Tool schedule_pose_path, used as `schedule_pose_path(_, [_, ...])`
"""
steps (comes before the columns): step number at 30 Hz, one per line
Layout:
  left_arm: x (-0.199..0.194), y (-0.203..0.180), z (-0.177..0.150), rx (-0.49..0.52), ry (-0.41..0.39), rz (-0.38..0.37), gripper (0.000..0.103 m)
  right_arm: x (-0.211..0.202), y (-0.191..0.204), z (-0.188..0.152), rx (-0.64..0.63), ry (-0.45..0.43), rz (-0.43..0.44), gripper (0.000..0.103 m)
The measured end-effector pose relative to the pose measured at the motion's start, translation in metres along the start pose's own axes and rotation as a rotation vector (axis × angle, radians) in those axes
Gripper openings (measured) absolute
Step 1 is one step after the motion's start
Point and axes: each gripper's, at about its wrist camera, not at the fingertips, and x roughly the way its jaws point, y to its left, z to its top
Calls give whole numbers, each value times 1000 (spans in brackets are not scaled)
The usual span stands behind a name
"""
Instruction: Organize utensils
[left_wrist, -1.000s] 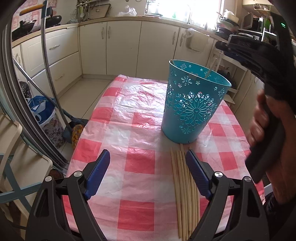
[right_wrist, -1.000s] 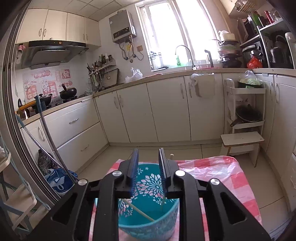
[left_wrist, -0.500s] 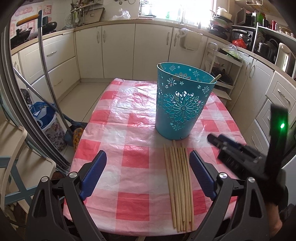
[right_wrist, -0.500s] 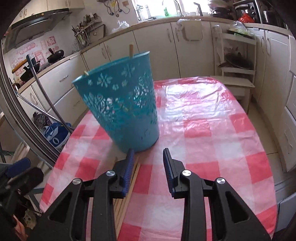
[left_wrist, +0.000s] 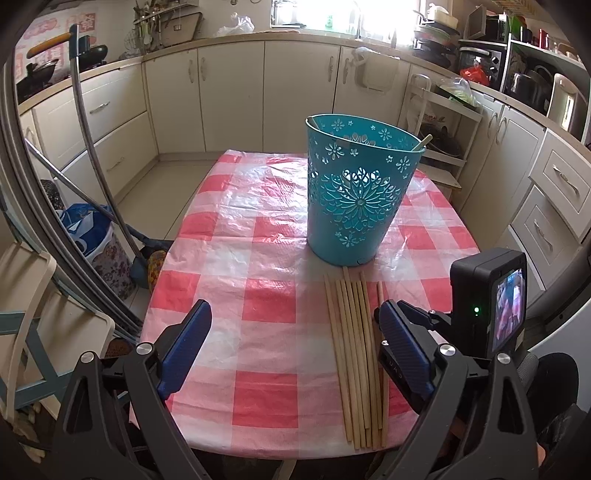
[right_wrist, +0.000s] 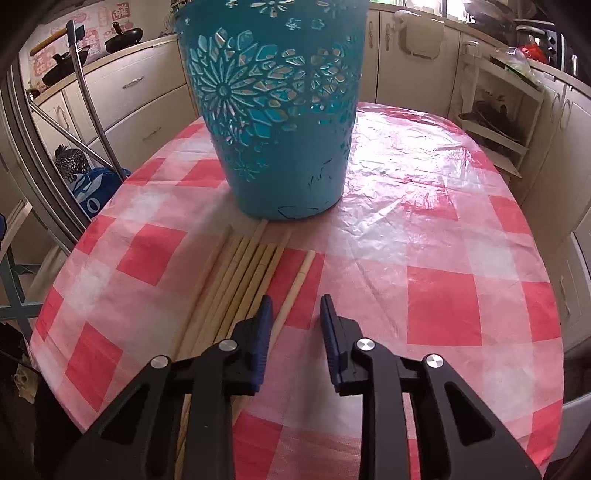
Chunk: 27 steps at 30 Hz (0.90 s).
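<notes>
A teal cut-out holder (left_wrist: 354, 195) stands on the red-and-white checked table (left_wrist: 229, 236) with a chopstick tip (left_wrist: 421, 142) leaning on its rim. Several wooden chopsticks (left_wrist: 354, 354) lie side by side in front of it. My left gripper (left_wrist: 295, 343) is open and empty, low over the near table edge. My right gripper (right_wrist: 295, 314) is open and empty, close above the table; the rightmost chopstick (right_wrist: 295, 288) runs between its jaws. The holder (right_wrist: 273, 110) fills the right wrist view and the other chopsticks (right_wrist: 236, 280) lie left of the jaws. The right gripper's body (left_wrist: 487, 306) shows beside my left one.
Kitchen cabinets (left_wrist: 229, 96) ring the room. A metal frame and mop (left_wrist: 92, 155) stand left of the table, with a blue bag (left_wrist: 85, 229) on the floor. A white shelf rack (left_wrist: 443, 122) stands at the back right.
My right gripper came down from above the holder to the table and now straddles the rightmost chopstick. The left gripper drew back a little and stayed open.
</notes>
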Motion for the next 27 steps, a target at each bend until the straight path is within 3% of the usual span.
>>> schedule_pose_path(5, [8,4,-3,4,24,7,89,-2,-9,-1,15,0,-4,11])
schedule_pose_path(9, [32,17,-10,-28,91,27,89,-4,-18,0,36,3,13,8])
schedule_pose_path(16, [75,15,-22,6,184,57,89,-9,-42,-2,112,-4,72,6])
schedule_pose_path(27, [115,-12,-10,59,218,91,89,-12,-55,-4,127,13,82,6])
